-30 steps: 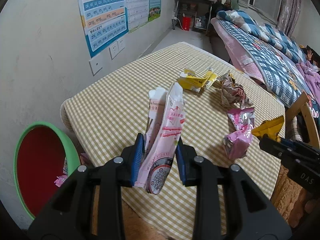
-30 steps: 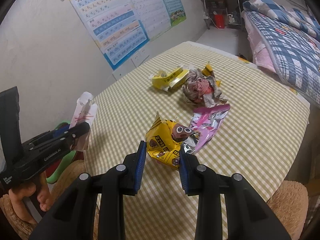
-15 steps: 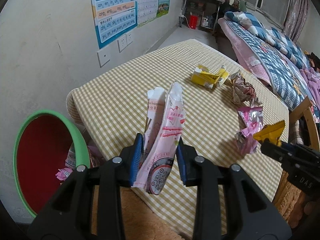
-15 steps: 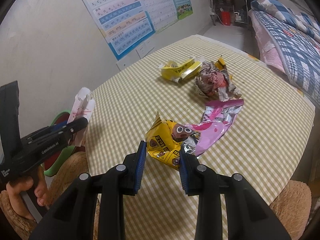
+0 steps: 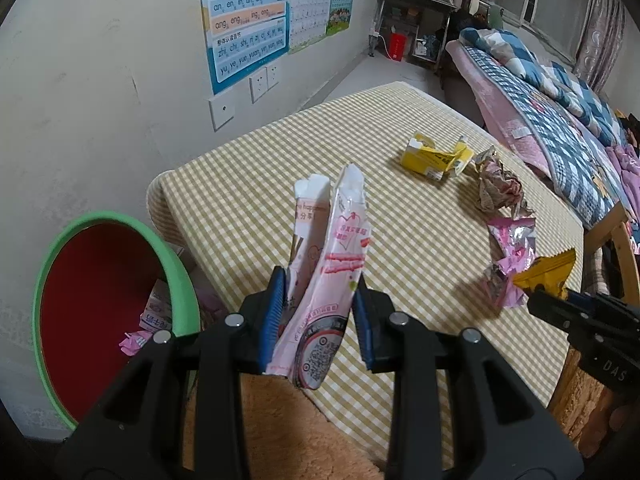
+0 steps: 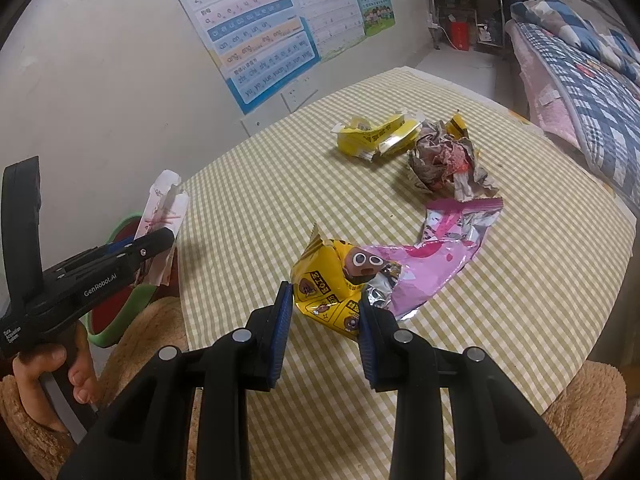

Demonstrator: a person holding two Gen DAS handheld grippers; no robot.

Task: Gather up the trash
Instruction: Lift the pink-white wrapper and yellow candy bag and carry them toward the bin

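Pinching a light, floppy pink wrapper [image 5: 320,280] near its lower end, the left gripper [image 5: 316,320] holds it just right of the bin [image 5: 180,280]. Right gripper [image 6: 322,320] clamps a crinkly yellow bag [image 6: 328,280], farther right; both are slippery, so grip flat folds.

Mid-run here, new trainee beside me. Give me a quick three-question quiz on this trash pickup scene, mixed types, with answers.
1. True or false: the left gripper is shut on the pink wrapper.
2. What does the right gripper hold?
A. crumpled foil ball
B. yellow snack bag
C. nothing
3. Fill in: the green-rimmed bin stands beside the ____ edge, on the left in the left wrist view.

Key:
1. true
2. B: yellow snack bag
3. table
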